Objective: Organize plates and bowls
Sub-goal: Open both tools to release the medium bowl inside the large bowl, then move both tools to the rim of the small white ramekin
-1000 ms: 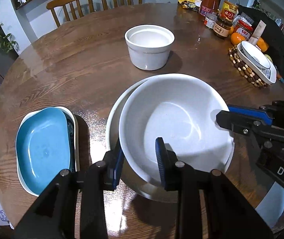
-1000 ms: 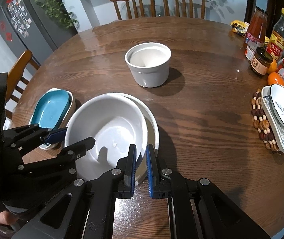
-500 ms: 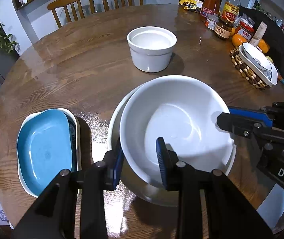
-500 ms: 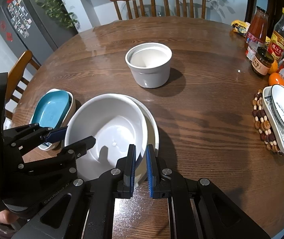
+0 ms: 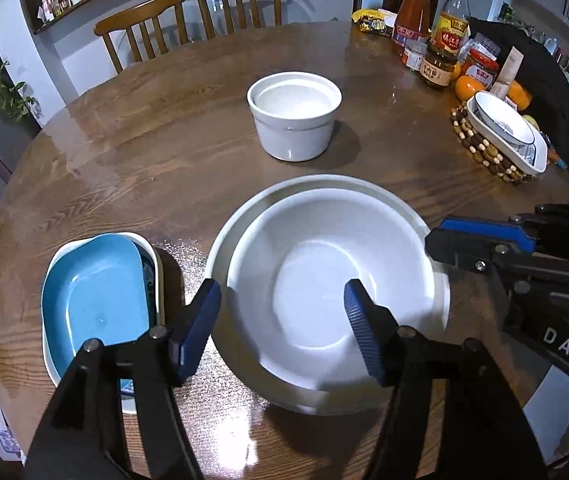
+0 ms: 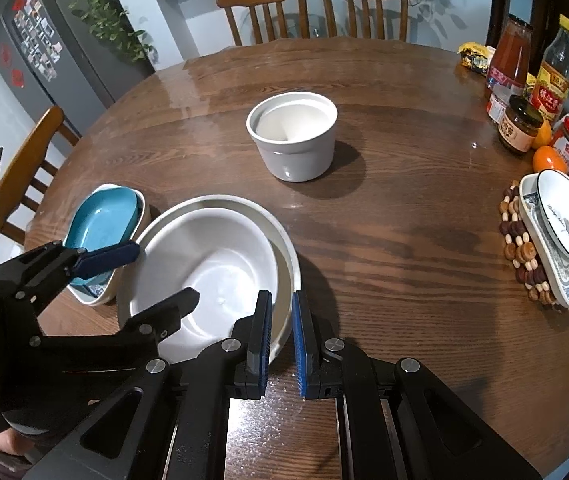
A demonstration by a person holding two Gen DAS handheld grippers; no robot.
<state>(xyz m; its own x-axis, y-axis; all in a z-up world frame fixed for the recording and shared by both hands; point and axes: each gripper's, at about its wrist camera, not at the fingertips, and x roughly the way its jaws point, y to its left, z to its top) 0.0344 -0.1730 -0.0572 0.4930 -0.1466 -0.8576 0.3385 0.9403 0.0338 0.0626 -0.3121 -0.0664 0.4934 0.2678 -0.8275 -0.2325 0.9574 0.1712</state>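
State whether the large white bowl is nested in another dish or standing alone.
Nested: the large white bowl sits inside a wider white dish, whose rim shows around it.

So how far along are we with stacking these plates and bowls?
Done: the big white bowl sits nested in the wider white dish, and the blue dish in its white one. In hand: left gripper has just opened off the bowl's rim; right gripper shut on the far rim. Left: the deep white pot stands alone.
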